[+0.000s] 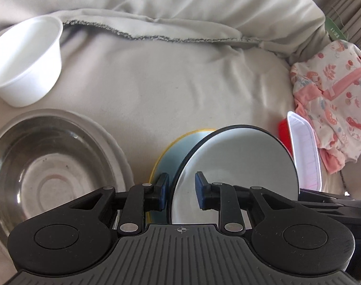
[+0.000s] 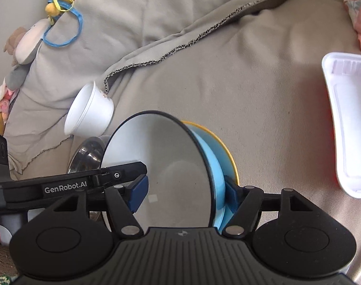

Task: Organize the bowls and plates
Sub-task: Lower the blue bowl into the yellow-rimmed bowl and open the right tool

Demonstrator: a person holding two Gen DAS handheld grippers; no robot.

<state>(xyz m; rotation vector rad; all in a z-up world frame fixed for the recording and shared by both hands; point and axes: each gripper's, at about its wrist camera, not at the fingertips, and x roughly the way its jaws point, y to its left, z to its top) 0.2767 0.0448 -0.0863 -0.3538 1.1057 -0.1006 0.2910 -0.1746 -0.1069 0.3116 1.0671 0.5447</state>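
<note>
- White plate point(image 1: 237, 163) with dark rim is up on edge, tilted, low centre in both views, over the bed point(image 1: 180, 90). A blue plate with yellow rim point(image 1: 171, 152) sits right behind it, faces nearly touching.
- Left gripper point(image 1: 181, 190): pads straddle the white plate's rim, one each side. There's a visible gap on the inner pad, so I read it as loose around the rim, not clamped.
- Right gripper point(image 2: 187, 192): jaws wide, spanning both plates. The right pad is against the blue plate's back; the left pad stands off the white face. Not pressing on both sides.
- So the pair looks propped between two grippers, not firmly held. Slip risk is real.
- Likely step: stack the two plates flat. Close one gripper fully on a rim before the other lets go.
- Lower the near edge first, then tip flat. Soft bedding means it can rock, so set down slowly.
- Steel bowl point(image 1: 50, 171) sits near left, white plastic bowl point(image 1: 26, 59) further back on the left, lying tilted.
- Keep the plates clear of the steel bowl rim; it's just beside them in the right wrist view.
- White tray point(image 1: 303, 152) on the right, red thing under it, patterned cloth point(image 1: 332, 99) beyond. Free space is far centre.
</note>
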